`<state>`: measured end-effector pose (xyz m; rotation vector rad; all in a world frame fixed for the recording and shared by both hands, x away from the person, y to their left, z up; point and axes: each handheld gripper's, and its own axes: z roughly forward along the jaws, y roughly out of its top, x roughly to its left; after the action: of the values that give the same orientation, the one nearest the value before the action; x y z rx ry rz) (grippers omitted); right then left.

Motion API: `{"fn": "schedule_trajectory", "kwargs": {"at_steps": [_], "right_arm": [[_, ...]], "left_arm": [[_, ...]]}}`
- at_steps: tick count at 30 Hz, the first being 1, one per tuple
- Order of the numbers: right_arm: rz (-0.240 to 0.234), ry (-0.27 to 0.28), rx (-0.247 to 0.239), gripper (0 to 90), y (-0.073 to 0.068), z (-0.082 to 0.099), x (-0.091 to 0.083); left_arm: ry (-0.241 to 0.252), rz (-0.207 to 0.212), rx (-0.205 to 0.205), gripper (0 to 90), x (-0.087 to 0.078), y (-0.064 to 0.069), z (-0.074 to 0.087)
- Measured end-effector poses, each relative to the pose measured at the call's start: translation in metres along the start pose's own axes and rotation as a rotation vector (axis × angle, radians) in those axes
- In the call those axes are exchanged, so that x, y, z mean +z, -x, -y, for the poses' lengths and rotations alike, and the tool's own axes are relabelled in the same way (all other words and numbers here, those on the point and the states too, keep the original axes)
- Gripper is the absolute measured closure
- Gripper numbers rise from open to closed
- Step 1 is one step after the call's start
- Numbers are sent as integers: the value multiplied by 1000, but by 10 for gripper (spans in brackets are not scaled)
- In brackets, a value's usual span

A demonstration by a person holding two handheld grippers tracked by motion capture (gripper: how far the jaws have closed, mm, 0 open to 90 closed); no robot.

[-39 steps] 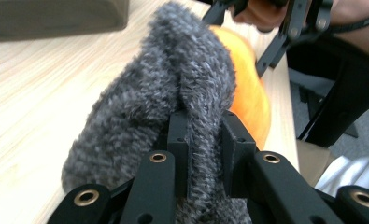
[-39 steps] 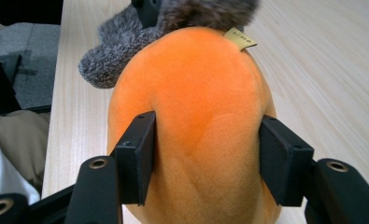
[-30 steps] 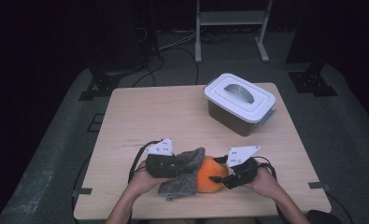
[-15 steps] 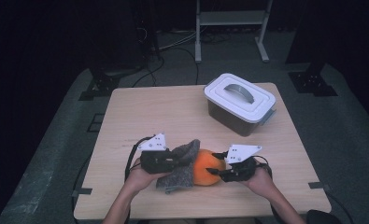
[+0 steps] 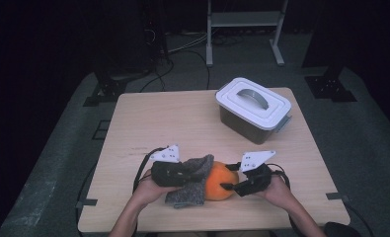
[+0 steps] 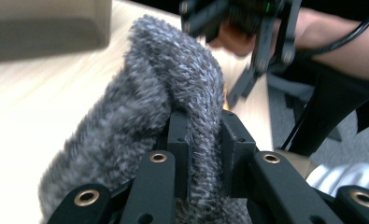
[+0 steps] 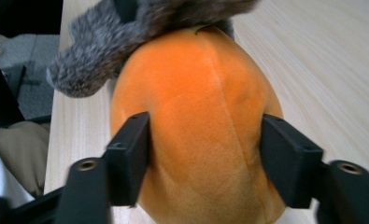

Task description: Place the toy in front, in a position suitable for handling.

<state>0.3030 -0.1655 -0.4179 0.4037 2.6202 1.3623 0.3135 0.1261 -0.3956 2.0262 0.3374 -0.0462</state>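
Grey fuzzy cloth [image 5: 191, 181] is pinched in my left hand-held gripper [image 5: 178, 173], its jaws pressed together on a fold, and it drapes over the top and left side of the orange plush ball [image 5: 219, 180] near the front edge of the surface [image 5: 173, 123]. My right hand-held gripper [image 5: 230, 186] straddles the ball, jaws just reopening, pads against its sides. I judge the wrapping partly done: the ball's right half is bare. A lidded box [image 5: 254, 109] stands well apart.
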Motion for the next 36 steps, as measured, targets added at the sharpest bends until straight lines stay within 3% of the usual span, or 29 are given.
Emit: {"fn": "schedule_trajectory", "kwargs": {"at_steps": [2,5,9,12,15,18,20,21,23,25,27,30,33,36], "right_arm": [[-11,8,-26,391,-5,-2,3],[-4,-4,-71,399,-10,-5,5],[-3,-14,-67,410,-6,-4,2],[-14,-7,-43,408,-2,-3,-1],[-28,16,-25,323,2,-2,-5],[-47,10,39,293,8,3,-7],[-49,14,52,322,9,5,-5],[-46,8,49,378,8,5,-5],[-20,4,12,454,3,2,-6],[-1,11,-10,476,-1,-3,-7],[0,13,-39,480,-5,-7,-5],[7,-4,-79,506,-8,-9,-4],[7,-6,-69,530,-5,-7,-6],[-16,6,-22,515,0,-4,-9]], "left_arm": [[16,6,21,768,-1,4,-7],[-10,-11,18,768,2,3,-3],[-22,-22,-4,770,-1,-4,4],[-23,-14,-31,770,-5,-8,10],[-34,-16,-35,770,-8,-9,14],[-28,-7,-39,769,-7,-9,15],[-25,-7,-38,769,-5,-9,14],[-25,-12,-33,770,-5,-8,12],[-8,-10,-18,770,-7,-5,7],[22,15,-12,770,-7,0,1],[11,28,8,769,-4,4,-4],[-13,16,3,770,-1,2,-1],[-23,-2,-5,771,-4,-1,2],[-24,-3,-32,770,-8,-7,10]]}}
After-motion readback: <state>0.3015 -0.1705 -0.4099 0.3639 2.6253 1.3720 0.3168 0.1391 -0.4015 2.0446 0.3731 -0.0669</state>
